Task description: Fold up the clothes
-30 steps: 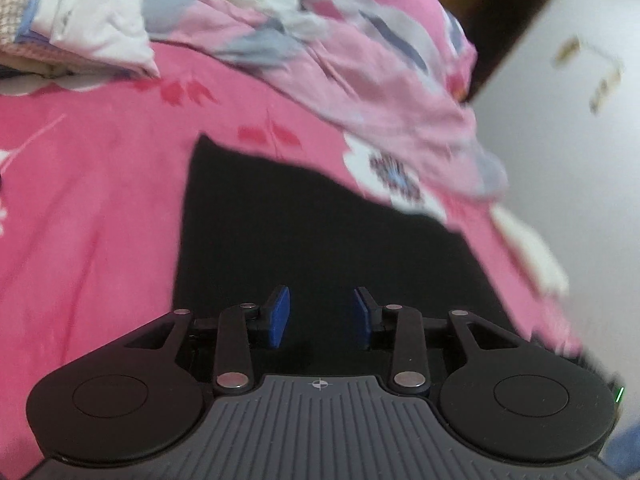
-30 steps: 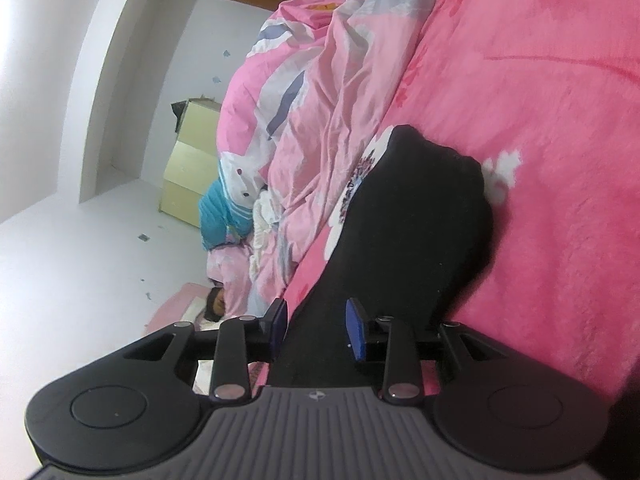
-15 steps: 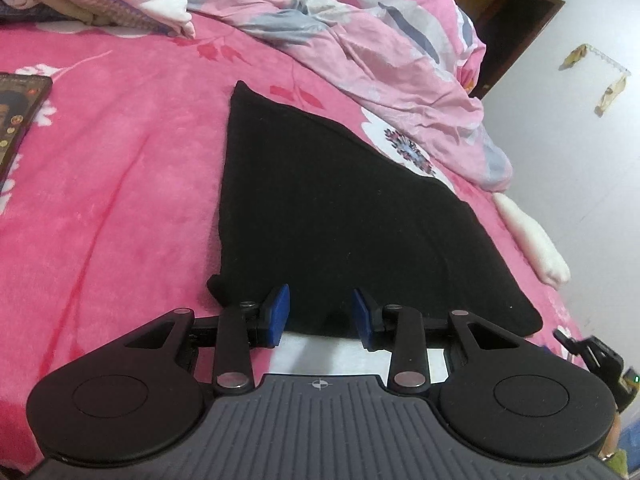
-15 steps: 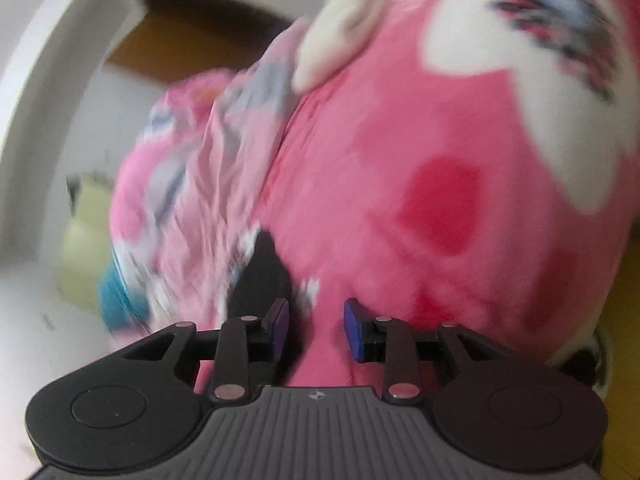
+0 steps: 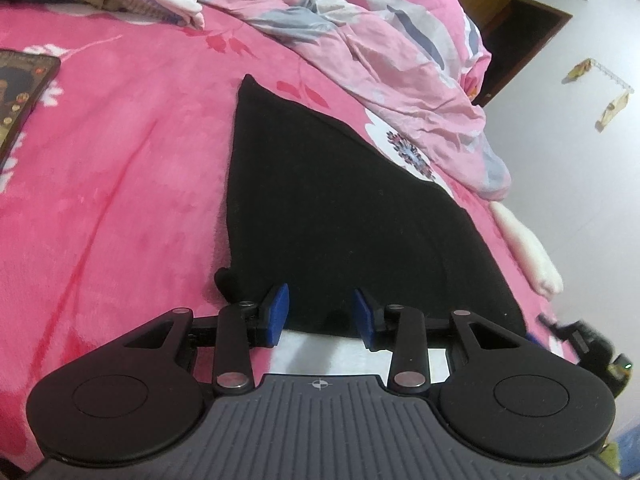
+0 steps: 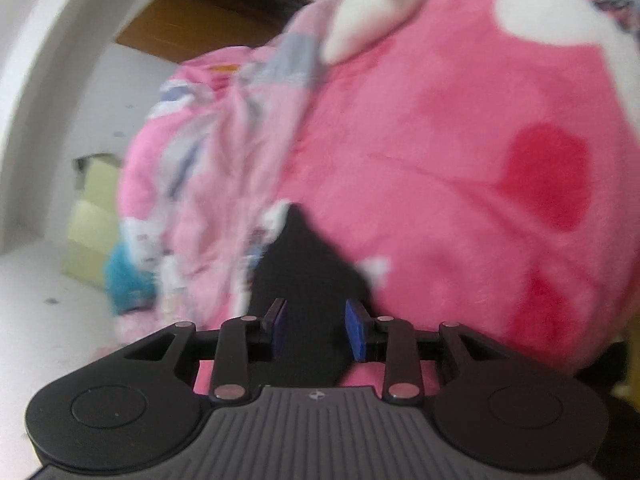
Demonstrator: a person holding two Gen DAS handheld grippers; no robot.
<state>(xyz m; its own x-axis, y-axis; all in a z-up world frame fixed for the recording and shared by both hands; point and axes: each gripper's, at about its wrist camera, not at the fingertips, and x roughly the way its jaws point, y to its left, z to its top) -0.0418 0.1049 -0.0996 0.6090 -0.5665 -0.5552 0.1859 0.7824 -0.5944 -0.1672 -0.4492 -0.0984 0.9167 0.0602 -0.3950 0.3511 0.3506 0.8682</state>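
Since a second ago the left gripper [image 5: 319, 312] has drawn back and sunk toward the near hem of the black garment [image 5: 340, 208], so the whole cloth now shows where only its middle did; the right wrist view has swung from a clear look along the garment to a blurred one filled with pink bed blanket [image 6: 460, 168].

The black garment lies flat on the bed blanket [image 5: 120, 160], narrowing to a point at the far end, with a rumpled quilt [image 5: 400, 60] just beside its far edge. The left gripper's jaws stand apart over the near hem with cloth between them; the pads do not press it. The right gripper [image 6: 316, 328] has its jaws closing, dark cloth in the gap, but the blur hides whether the pads touch it.

The risk, as I judge it: the right gripper may close on the fuzzy blanket as well as the hem, dragging both. The left may catch only the top layer, so that the fold opens unevenly. A small lump at the near left corner [image 5: 226, 284] could stay tucked under.
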